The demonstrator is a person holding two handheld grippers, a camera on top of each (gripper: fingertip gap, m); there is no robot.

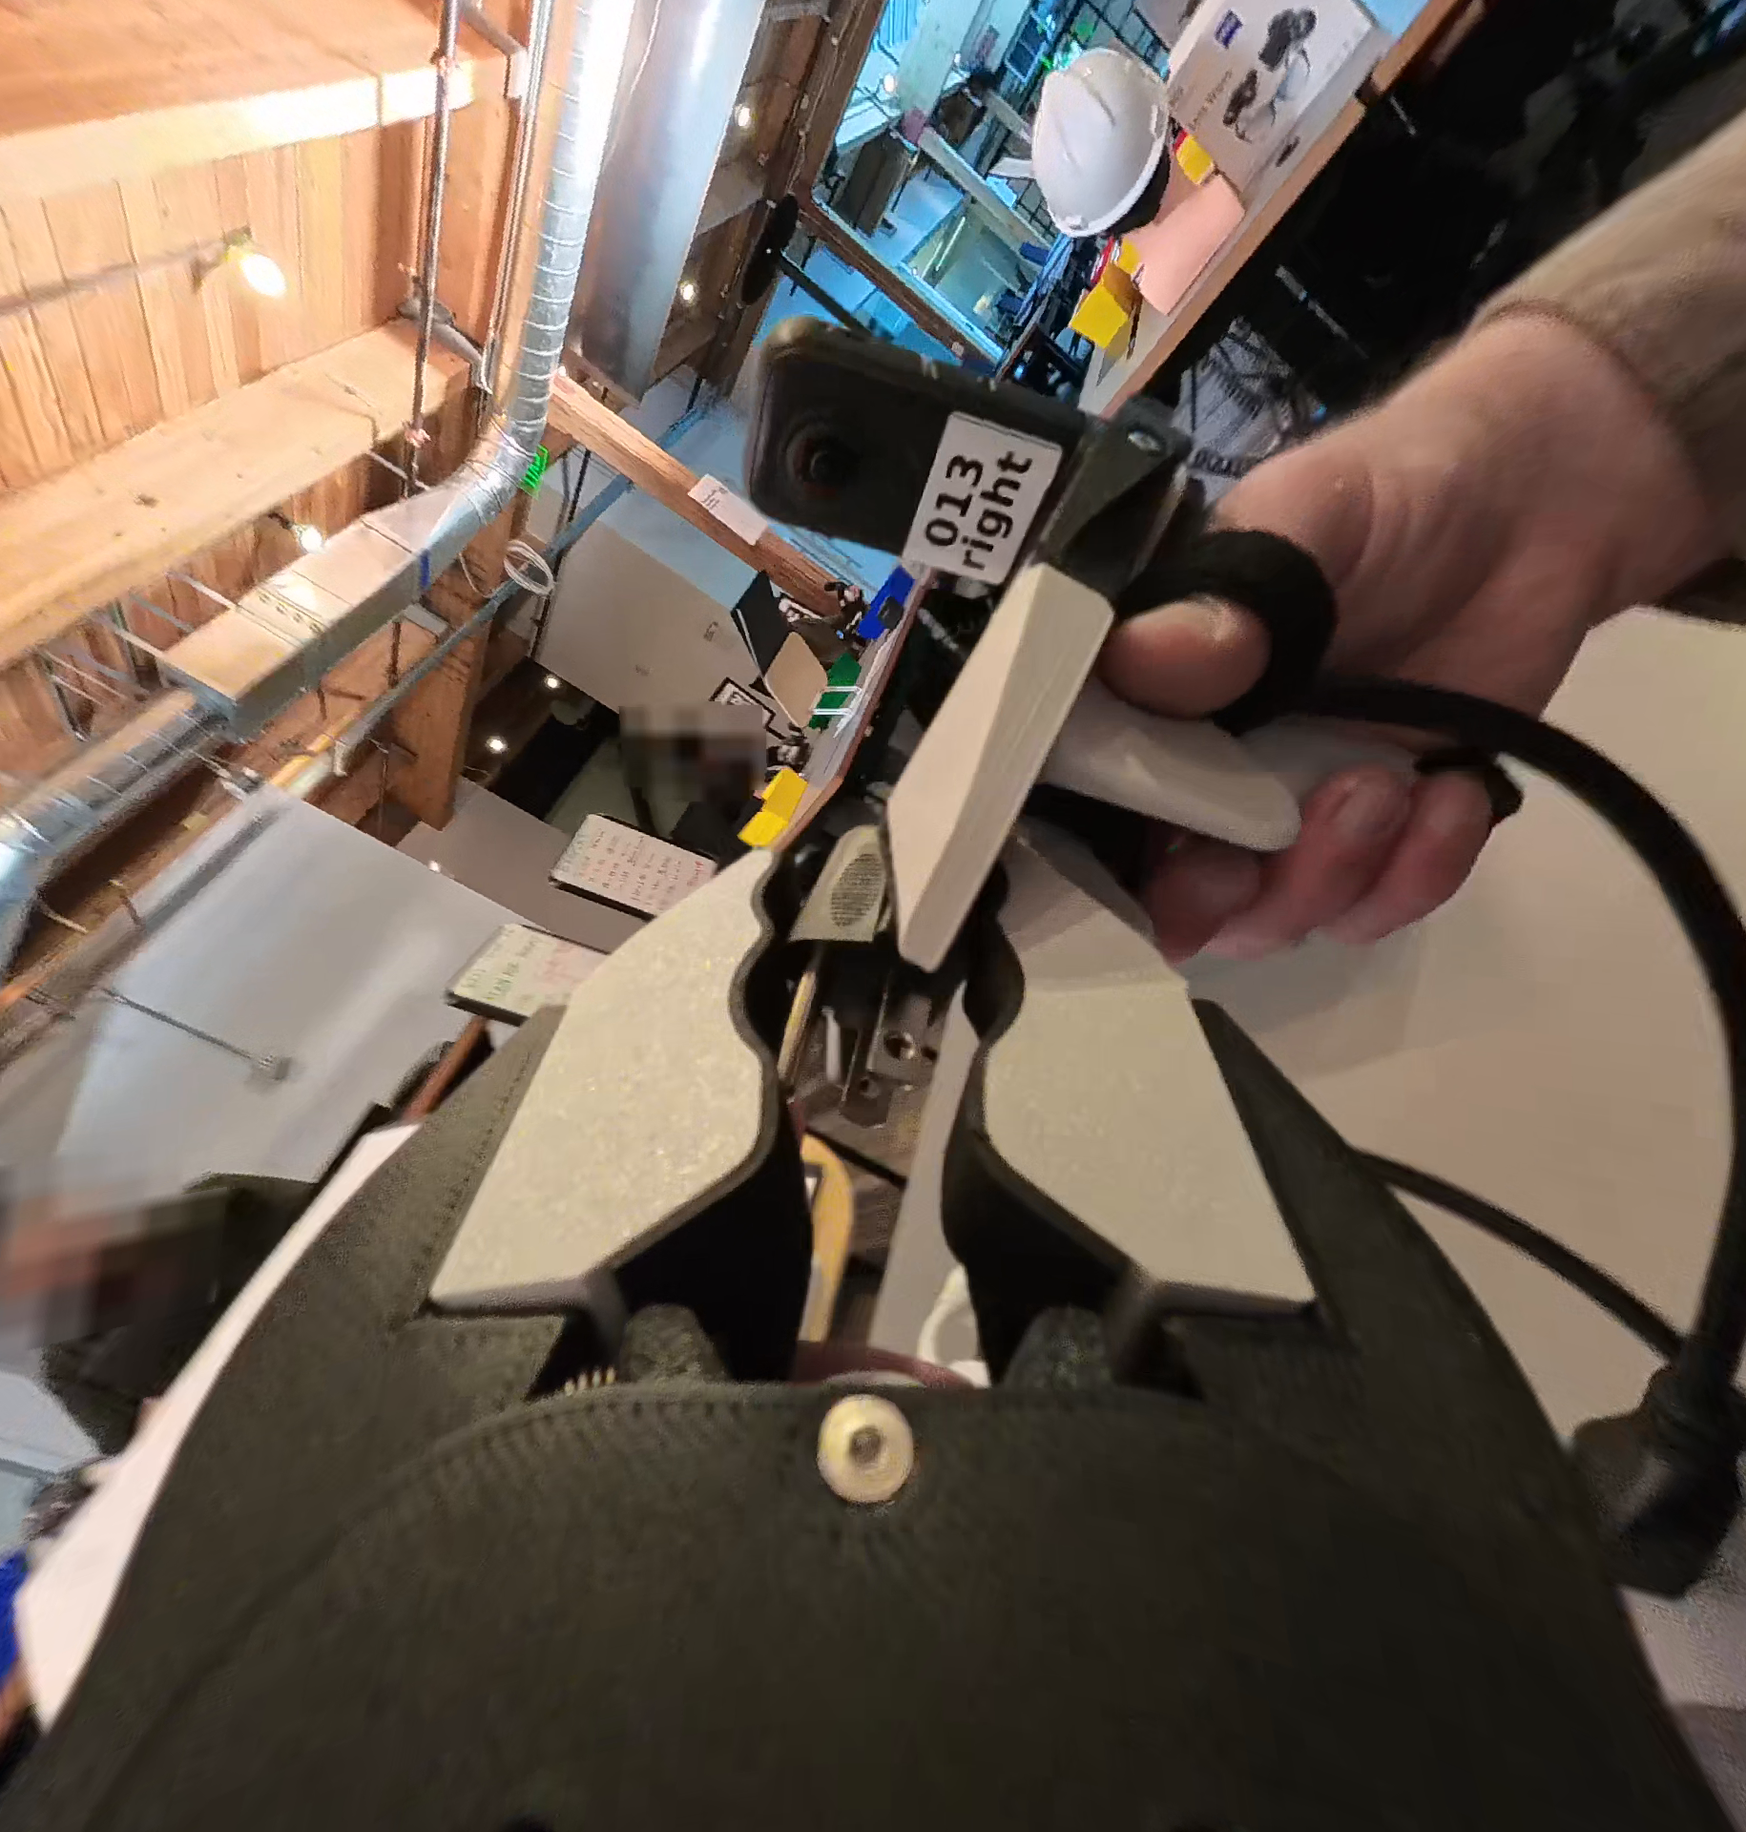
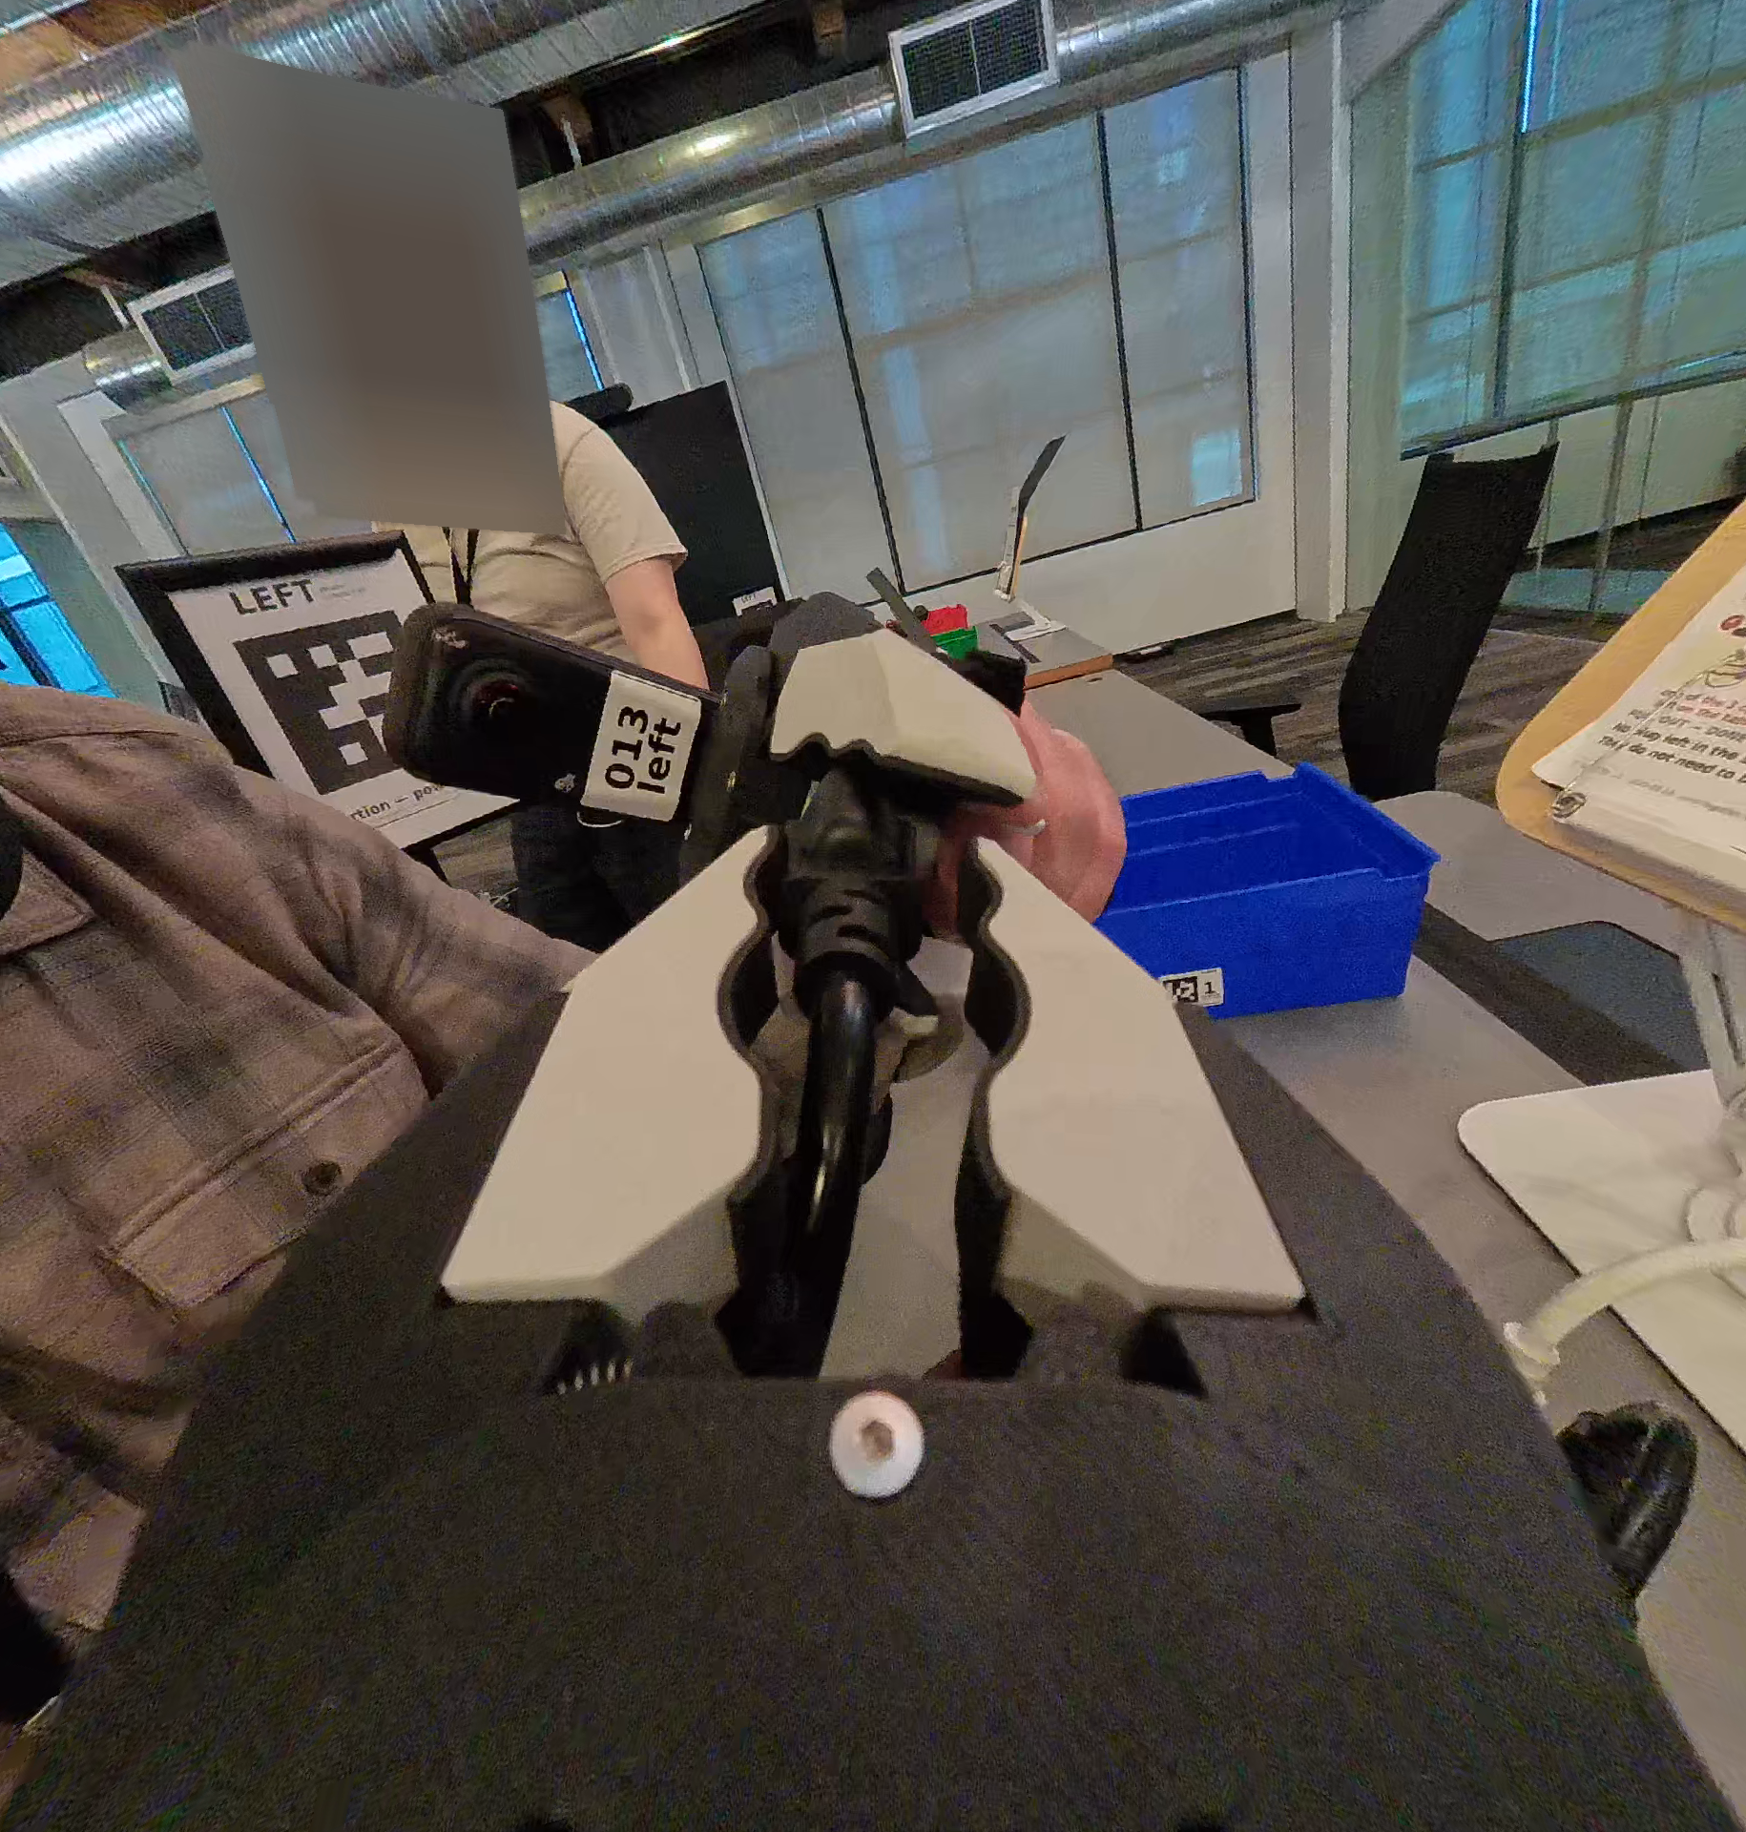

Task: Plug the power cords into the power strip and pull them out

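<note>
A black power cord plug [image 2: 839,892] is held in the air between both grippers, which face each other. My right gripper [image 2: 864,872] is closed on its sides, and the cord [image 2: 834,1081] hangs down between its fingers. My left gripper [image 1: 874,922] is turned a quarter and shut on the same plug, whose metal prongs [image 1: 854,1051] point toward its camera. The right gripper's white finger [image 1: 988,763] crosses in front. The cord [image 1: 1731,1041] loops right and down to its other black end [image 1: 1662,1467] on the table. No power strip is in view.
A blue bin [image 2: 1275,892] stands on the grey table [image 2: 1394,1071]. A tilted document stand [image 2: 1692,714] on a white base [image 2: 1593,1170] with a white cable [image 2: 1642,1279] is at the right. A person [image 2: 591,555] and a marker sign [image 2: 294,674] are behind. Spacing between my two grippers at the tips: around 5 cm.
</note>
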